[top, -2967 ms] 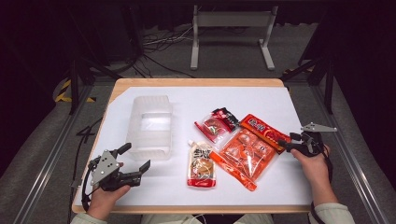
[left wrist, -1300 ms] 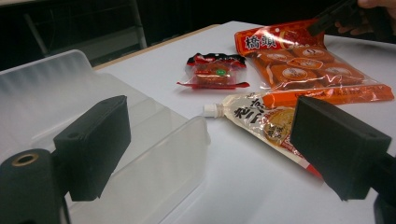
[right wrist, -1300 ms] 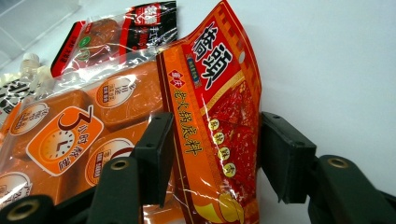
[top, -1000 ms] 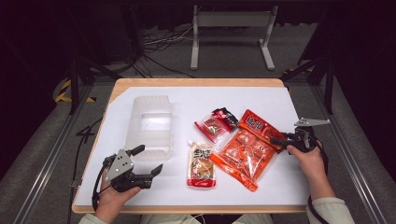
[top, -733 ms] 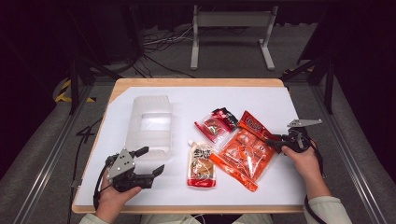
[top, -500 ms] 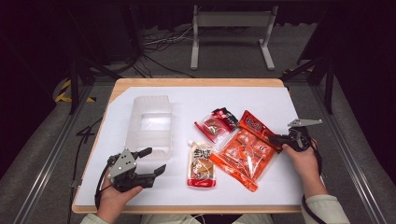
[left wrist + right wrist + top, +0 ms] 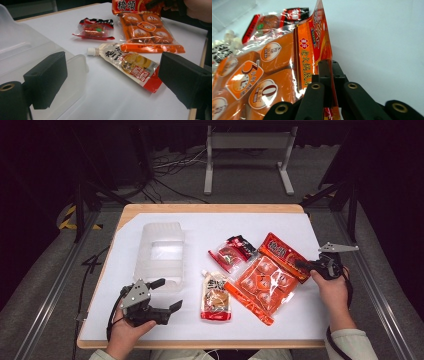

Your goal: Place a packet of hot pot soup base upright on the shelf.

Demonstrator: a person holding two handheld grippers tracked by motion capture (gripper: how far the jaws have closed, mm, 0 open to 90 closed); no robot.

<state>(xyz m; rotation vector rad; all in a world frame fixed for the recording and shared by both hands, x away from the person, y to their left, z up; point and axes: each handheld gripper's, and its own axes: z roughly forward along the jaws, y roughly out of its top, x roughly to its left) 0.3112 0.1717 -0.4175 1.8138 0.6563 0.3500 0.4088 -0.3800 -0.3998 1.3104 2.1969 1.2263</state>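
A dark room with cables and a metal stand on the floor surrounds a wooden table (image 7: 210, 209) covered by a white sheet.

At the table's right side, the right gripper (image 7: 304, 266) has its jaws clamped flat on the near edge of the large orange, clear-windowed plastic bag of round snack packs (image 7: 266, 279); the jaws have just been closing, and the right gripper view shows the bag's sealed seam (image 7: 325, 62) standing up between them. Pinching the thin seam rather than the bulky middle looks like the sensible way to lift a floppy bag without crushing its contents. The bag otherwise lies on the sheet, its left corner touching the white-and-red spouted pouch (image 7: 216, 296), with a small red-and-black sachet (image 7: 232, 253) just beyond it.

At the near left corner, the left gripper (image 7: 166, 295) hovers with jaws spread wide and nothing between them; they have just been opening further. Its own view looks past the pouch (image 7: 130, 65) toward the bag (image 7: 145, 30). It sits just beside the clear, open plastic container (image 7: 161, 255), probably the destination, perhaps ready to steady it.

The sheet between bag and container is bare above the sachet, giving a free path leftward. The bag's trailing end may drag the pouch if lifted low. The right edge of the table lies close behind the right hand (image 7: 332, 292).
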